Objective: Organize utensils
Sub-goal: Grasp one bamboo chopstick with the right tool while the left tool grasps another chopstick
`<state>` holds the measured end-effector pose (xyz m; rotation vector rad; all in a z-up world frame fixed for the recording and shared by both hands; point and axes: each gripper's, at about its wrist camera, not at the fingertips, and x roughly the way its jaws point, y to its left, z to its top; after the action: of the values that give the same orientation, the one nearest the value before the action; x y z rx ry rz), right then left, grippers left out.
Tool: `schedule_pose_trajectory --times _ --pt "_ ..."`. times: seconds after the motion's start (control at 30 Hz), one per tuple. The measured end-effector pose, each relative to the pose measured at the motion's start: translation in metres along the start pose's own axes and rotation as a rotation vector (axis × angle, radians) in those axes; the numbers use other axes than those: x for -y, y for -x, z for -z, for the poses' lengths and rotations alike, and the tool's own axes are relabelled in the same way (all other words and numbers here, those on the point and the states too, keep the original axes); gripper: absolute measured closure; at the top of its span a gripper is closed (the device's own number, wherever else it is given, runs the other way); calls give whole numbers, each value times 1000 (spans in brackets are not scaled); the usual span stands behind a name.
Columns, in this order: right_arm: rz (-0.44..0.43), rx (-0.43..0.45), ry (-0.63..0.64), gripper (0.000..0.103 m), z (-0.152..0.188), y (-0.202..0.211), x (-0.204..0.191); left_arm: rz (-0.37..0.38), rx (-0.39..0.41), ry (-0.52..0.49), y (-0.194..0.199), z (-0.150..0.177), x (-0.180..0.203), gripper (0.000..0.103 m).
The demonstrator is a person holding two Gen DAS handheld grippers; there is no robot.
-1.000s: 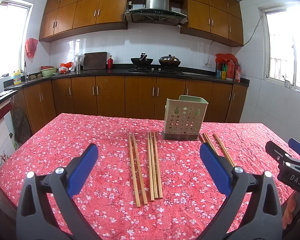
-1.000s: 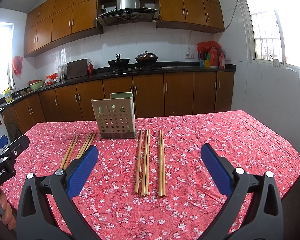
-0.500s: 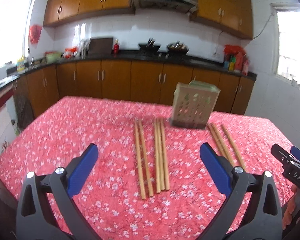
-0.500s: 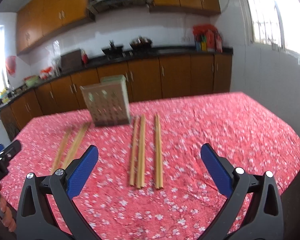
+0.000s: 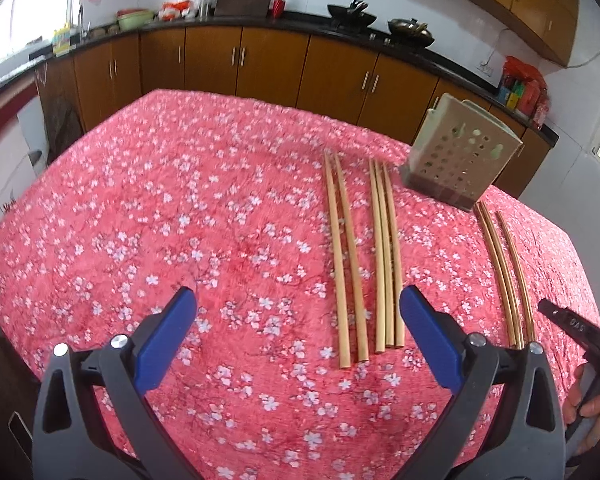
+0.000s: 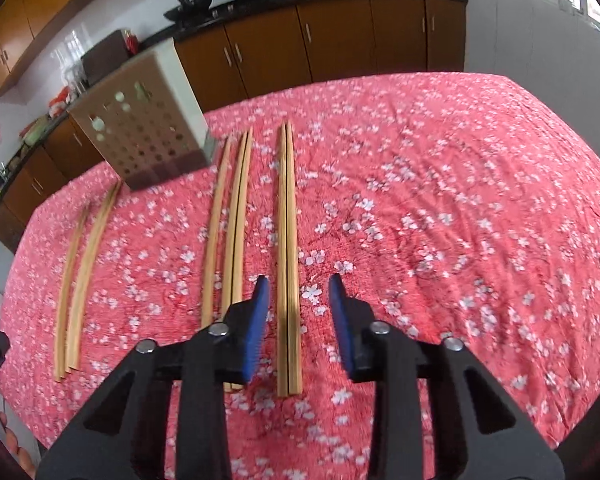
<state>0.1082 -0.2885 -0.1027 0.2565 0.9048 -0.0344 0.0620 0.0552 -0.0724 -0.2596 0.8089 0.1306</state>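
Holds the left hand-held gripper (image 5: 296,300) over the near side of the bench (image 5: 24,344), jaws spread very wide, with nothing between them. Points it across a red cloth (image 5: 180,220) with little white flowers. Faces five chopsticks (image 5: 386,256) lying flat on that cloth just ahead, in a row of two and a row of three, all pointing away toward the kitchen cupboards (image 5: 268,64). Touches none of them.

Holds the right hand-held gripper (image 6: 298,284) low over the cloth, jaws about half closed. Puts one blue pad (image 6: 260,320) on each side of a pair of chopsticks (image 6: 288,220), with a small gap on both sides, so grips nothing yet. Shows three more chopsticks (image 6: 230,220) just left of that pair, lying the same way, and a few blurry sticks (image 6: 80,260) well off to the left.

Shows a tan box with round holes (image 6: 148,128) standing upright at the far side of the bench, close to the far tips of the chopsticks
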Motion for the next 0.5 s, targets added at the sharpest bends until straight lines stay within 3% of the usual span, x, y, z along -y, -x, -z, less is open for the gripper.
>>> schedule_pose_trajectory --times 0.1,0.23,0.4,0.5 --pt "13 -30 10 86 3 -7 0 12 -29 25 -8 -1 -6 4" --pt "9 -20 11 88 5 -7 2 35 -47 35 -16 -2 -10 9" --pt "15 -30 40 88 4 -15 -7 68 -95 47 -31 -5 -11 31" --pt "46 -22 68 95 2 -19 -8 82 -115 37 -39 -10 -9 42"
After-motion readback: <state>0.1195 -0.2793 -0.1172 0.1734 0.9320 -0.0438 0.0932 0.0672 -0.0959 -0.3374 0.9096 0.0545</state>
